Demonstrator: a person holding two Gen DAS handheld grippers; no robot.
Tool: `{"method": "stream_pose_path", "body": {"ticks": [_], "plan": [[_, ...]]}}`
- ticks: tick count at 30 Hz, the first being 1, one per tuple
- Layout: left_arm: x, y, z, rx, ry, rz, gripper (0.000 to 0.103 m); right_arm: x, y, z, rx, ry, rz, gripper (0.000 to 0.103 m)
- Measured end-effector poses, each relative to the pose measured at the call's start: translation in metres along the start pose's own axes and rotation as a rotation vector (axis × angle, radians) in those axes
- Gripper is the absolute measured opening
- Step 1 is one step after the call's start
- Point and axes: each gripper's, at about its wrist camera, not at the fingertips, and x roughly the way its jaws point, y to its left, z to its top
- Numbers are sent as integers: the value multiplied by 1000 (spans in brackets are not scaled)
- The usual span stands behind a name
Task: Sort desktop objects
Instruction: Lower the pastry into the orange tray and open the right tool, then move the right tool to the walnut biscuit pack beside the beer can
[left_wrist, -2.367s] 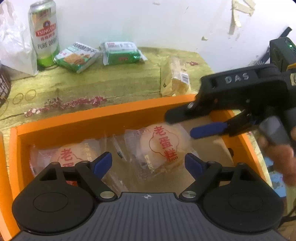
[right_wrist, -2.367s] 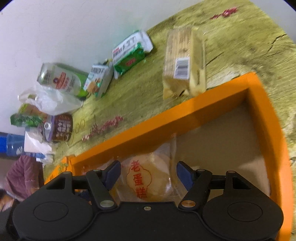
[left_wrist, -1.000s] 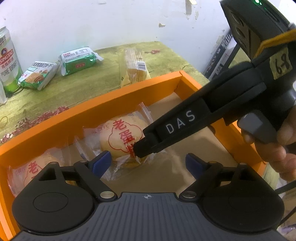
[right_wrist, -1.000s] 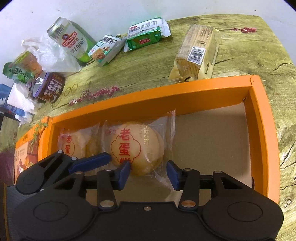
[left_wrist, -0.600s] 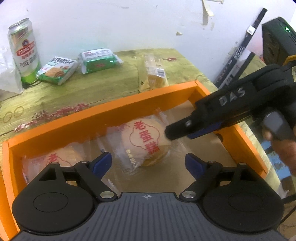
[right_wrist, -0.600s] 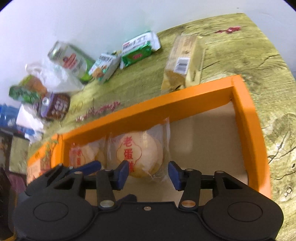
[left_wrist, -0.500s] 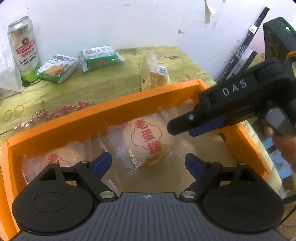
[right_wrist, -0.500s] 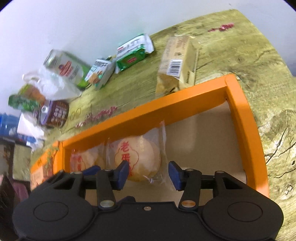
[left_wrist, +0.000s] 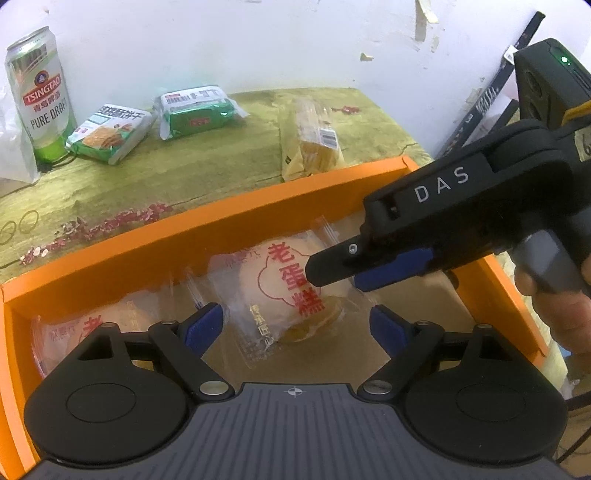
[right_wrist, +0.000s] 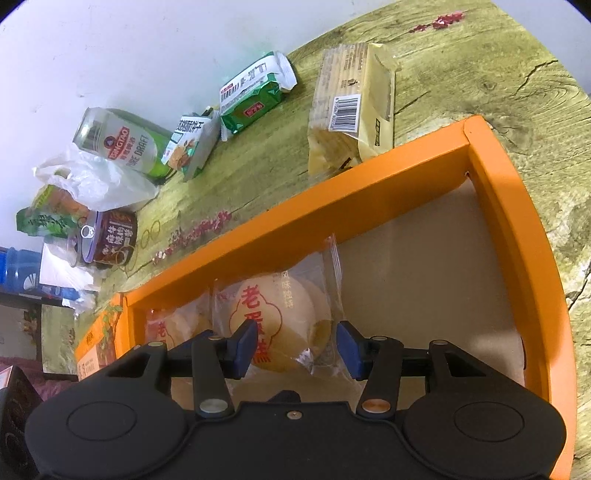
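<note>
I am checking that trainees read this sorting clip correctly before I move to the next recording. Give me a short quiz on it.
1. True or false: the left gripper is open, with nothing pressed between its pads.
2. How many clear-wrapped round cakes lie in the orange cardboard box?
3. Where does the yellowish cellophane biscuit pack lie? A: in the box. B: on the green wood-grain table, just outside the box's far wall. C: in the left gripper.

Key: 1 true; 2 two; 3 B.
</note>
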Motion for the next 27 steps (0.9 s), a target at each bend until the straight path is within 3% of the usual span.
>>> {"method": "stream_pose_path", "body": {"ticks": [14, 20, 22, 27], "plan": [[-12, 0, -4, 11, -5, -3, 89, -7, 2, -3, -11, -21, -12, 51], [-29, 2, -7, 7, -30, -12, 91, -21, 7, -11, -7, -59, -29, 51], [-37, 4, -8, 1, -40, -16, 94, -28, 10, -14, -5, -79, -34, 59], [-58, 10, -8, -3, -74, -24, 97, -49, 25, -24, -17, -133, -46, 60]]}}
